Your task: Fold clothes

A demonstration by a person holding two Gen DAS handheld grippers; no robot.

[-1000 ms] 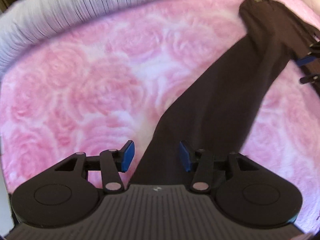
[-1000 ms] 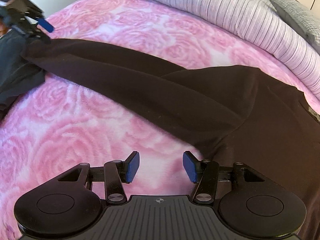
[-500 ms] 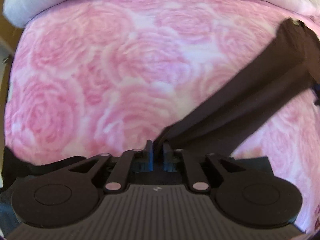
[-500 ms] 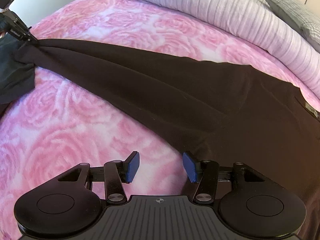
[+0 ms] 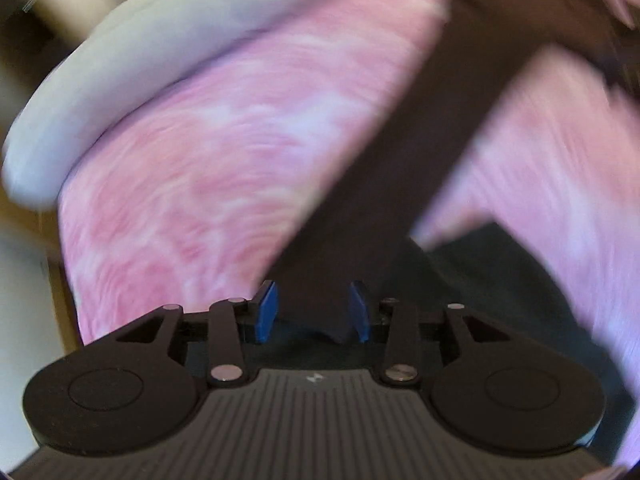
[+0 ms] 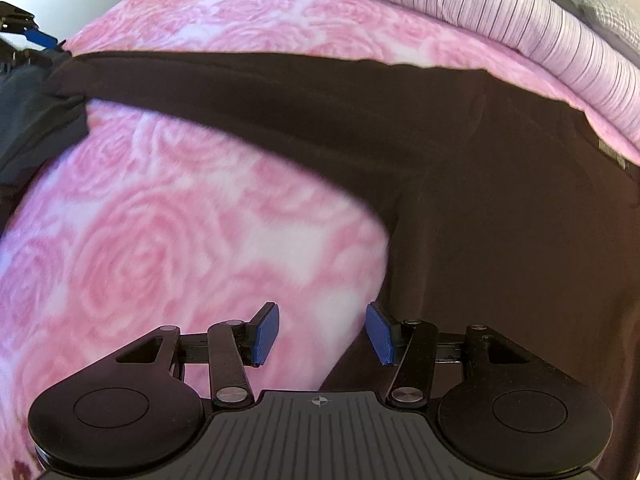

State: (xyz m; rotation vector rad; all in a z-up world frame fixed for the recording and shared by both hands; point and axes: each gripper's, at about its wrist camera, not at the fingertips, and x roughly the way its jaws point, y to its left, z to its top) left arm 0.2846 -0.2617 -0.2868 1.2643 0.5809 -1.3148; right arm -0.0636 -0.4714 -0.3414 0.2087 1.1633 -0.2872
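Stretched out since a second ago, the dark trouser leg (image 6: 280, 92) now lies straight across the pink rose blanket (image 6: 160, 220), hem far left. Left gripper (image 5: 312, 312) is opening, cloth loose between its pads; right gripper (image 6: 322, 334) gapes empty. Folding itself remains undone.

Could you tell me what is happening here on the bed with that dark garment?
A person with a gripper in each hand is folding dark trousers on a pink rose-patterned blanket. The left gripper is at the end of one stretched-out trouser leg; its jaws are opening, with the fabric between them. The right gripper is open over the blanket beside the trousers' wider part, holding nothing. A second dark garment lies near the left gripper.
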